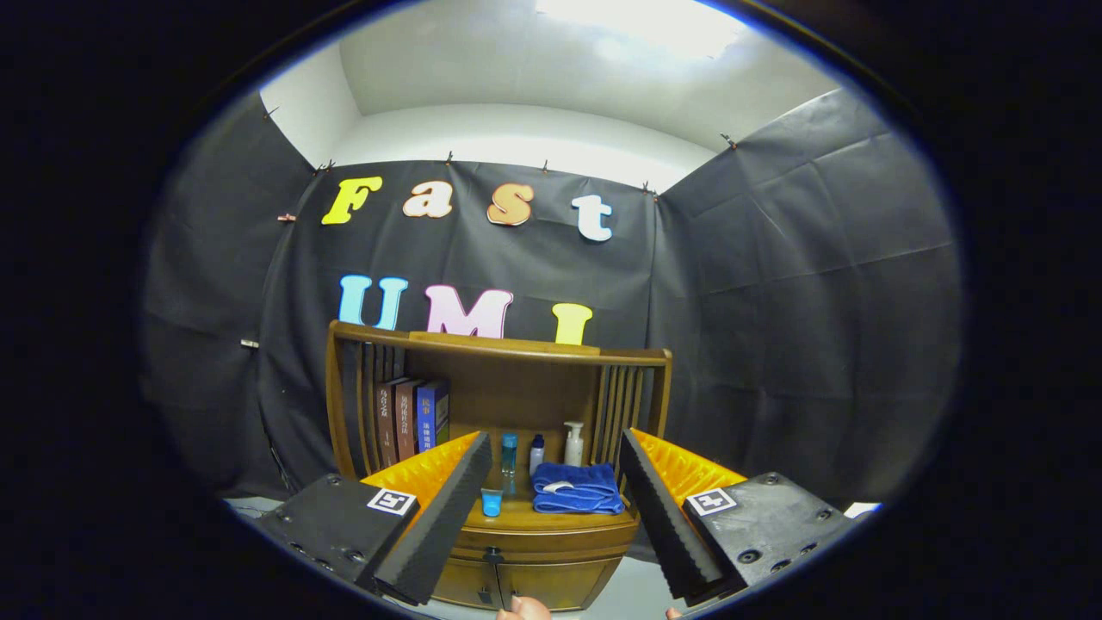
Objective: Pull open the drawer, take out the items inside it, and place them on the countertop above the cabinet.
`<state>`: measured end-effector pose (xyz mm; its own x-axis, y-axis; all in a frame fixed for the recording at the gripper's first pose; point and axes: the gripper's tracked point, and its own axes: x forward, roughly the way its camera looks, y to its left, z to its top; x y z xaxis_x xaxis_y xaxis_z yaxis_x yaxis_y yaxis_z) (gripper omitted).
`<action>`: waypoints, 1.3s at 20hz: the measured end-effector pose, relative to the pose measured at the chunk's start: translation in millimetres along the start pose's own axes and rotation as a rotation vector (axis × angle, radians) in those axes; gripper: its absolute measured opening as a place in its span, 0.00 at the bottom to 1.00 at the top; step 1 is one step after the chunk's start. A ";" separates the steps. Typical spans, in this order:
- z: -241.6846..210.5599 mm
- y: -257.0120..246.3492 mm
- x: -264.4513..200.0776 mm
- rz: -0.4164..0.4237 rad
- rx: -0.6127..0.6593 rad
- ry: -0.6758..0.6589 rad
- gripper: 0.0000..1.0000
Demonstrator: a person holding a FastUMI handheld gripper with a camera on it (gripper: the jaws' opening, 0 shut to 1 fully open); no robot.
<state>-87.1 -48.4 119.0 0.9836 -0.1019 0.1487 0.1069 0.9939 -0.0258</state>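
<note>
The tongs (547,517) are spread wide, grasping nothing. Ahead between them stands the cabinet (534,551), its drawer (542,541) closed under the worktop's (560,519) front edge. A folded blue towel (577,489) lies near that edge, bottles (573,443) behind.

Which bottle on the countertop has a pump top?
The white bottle, rightmost of three, behind the blue towel. The other two have plain caps. Claw is open.
</note>
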 end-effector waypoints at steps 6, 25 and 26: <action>26.0 -12.4 -12.3 -0.024 0.013 -0.033 0.98; 27.4 -7.0 -11.8 0.024 0.029 -0.012 0.98; 25.6 -7.1 -10.4 0.030 0.030 -0.009 0.98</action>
<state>-101.8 -53.3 143.0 0.9850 -0.0723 0.1567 0.0733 0.9973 -0.0006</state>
